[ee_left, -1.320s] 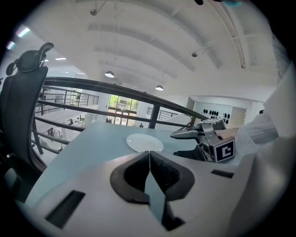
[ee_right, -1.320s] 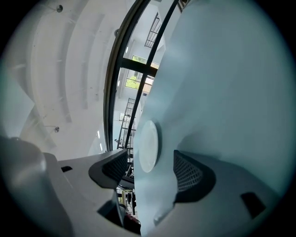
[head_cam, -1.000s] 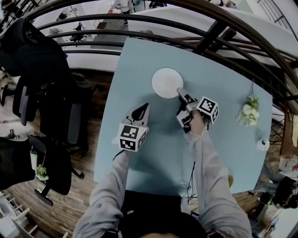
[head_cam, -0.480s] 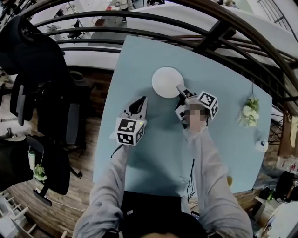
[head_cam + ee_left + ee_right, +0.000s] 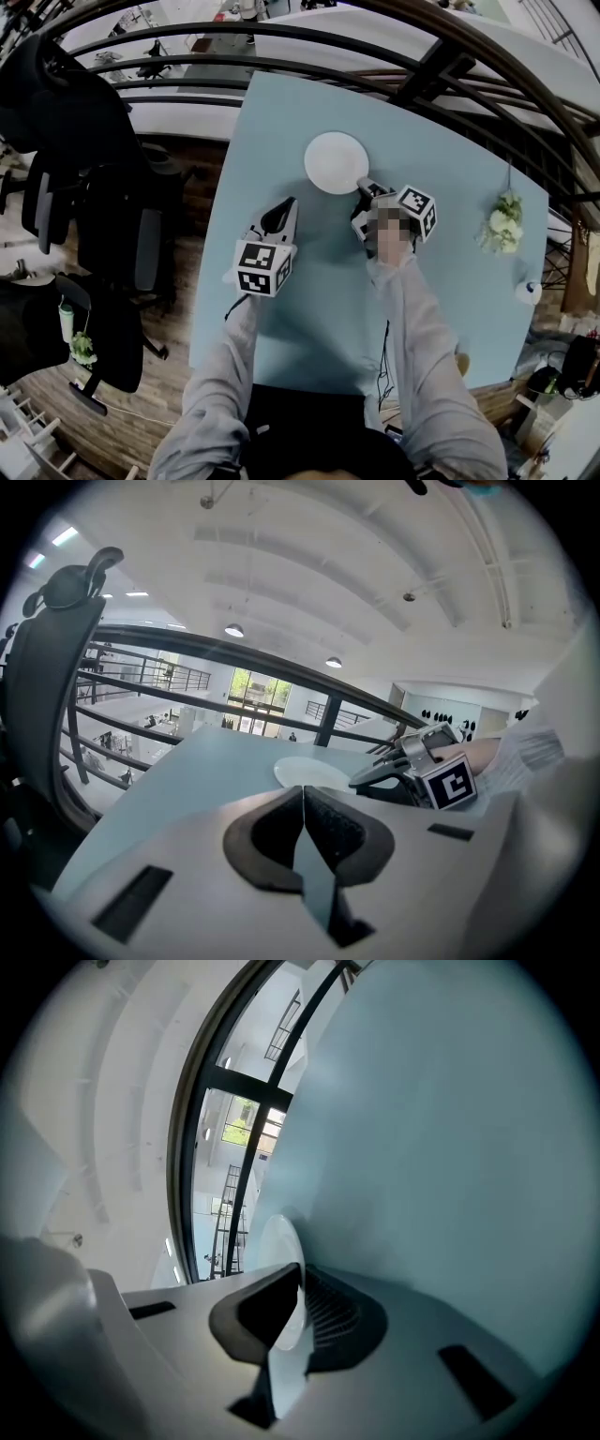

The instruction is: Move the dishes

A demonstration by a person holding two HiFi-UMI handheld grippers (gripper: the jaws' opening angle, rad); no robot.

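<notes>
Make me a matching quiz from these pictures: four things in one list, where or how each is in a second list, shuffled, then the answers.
1 white plate
2 left gripper
3 right gripper
4 flowers

A shut, nothing between its jaws
B at the right edge of the blue table
C far middle of the table
D shut on the plate's rim

Pairs: 1-C, 2-A, 3-D, 4-B. The right gripper's jaws have just been closing on that rim.
</notes>
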